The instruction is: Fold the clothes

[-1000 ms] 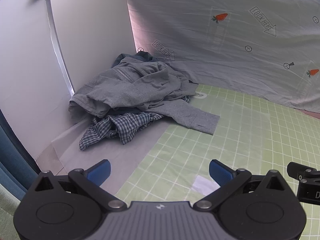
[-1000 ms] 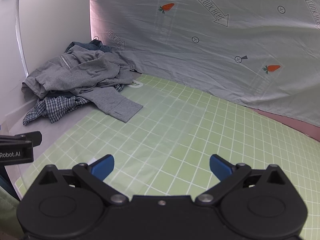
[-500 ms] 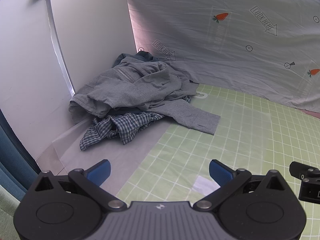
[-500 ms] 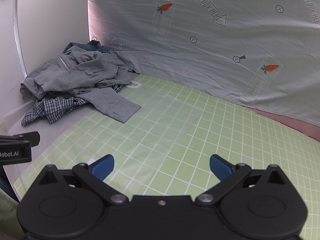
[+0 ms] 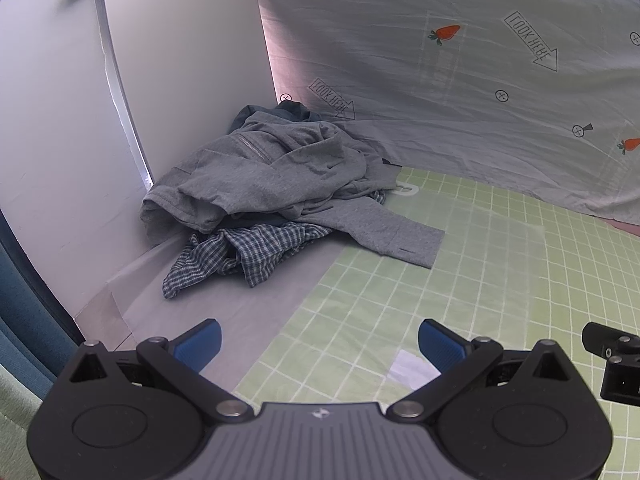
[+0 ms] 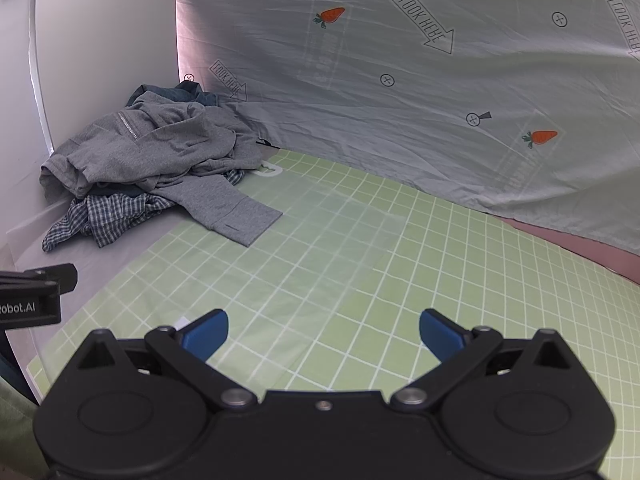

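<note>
Clothes lie heaped in the far left corner, a grey top over a plaid shirt, nothing folded yet. We hold both grippers, left and right, with jaws wide open and empty above the green mat, well apart from the heap.

Grey top, blue-checked shirt

soft, even, slightly dim light; pinkish glow along the white panel edge; faint shadows under the clothes pile; sharp focus; strong fisheye bending, dark corners.
</note>
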Available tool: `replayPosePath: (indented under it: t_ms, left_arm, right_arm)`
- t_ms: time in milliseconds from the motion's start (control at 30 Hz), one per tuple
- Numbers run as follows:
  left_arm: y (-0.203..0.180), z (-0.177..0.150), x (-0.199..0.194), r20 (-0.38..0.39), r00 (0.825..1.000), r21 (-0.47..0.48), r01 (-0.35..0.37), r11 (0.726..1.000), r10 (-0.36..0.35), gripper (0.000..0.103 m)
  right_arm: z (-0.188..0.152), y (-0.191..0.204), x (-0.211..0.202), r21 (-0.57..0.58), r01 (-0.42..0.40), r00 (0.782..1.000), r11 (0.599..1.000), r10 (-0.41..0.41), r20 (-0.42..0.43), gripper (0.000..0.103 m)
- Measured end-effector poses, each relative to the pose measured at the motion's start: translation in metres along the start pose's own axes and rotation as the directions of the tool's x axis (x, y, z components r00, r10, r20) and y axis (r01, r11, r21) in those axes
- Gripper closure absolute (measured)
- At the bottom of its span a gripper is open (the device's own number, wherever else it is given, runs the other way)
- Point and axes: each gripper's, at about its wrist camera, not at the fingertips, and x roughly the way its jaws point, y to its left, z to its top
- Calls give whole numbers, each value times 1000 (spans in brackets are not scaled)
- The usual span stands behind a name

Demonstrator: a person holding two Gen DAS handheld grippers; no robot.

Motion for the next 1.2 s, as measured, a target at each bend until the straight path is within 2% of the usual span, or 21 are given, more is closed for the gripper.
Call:
replayPosePath:
  t_ms: [733, 967, 1100, 1200]
  left_arm:
    - [-3, 4, 12, -25, 1000, 15, 1, 1000, -1, 0]
    - [-6, 18, 40, -78, 996, -5, 47, 999, -47, 0]
    - [-3, 36, 67, -101, 995, -29, 24, 999, -26, 1]
    - [6, 54, 96, -126, 992, -55, -18, 998, 11, 5]
  right_arm:
    - [2, 0, 12, -11, 28, 1000, 1000, -28, 2, 0]
    - [20, 0, 33, -13, 15, 1000, 1000, -15, 16, 0]
    - [41, 2, 60, -24, -17, 1000, 1000, 17, 3, 0]
    - [61, 5, 88, -32, -45, 999, 998, 44, -13, 0]
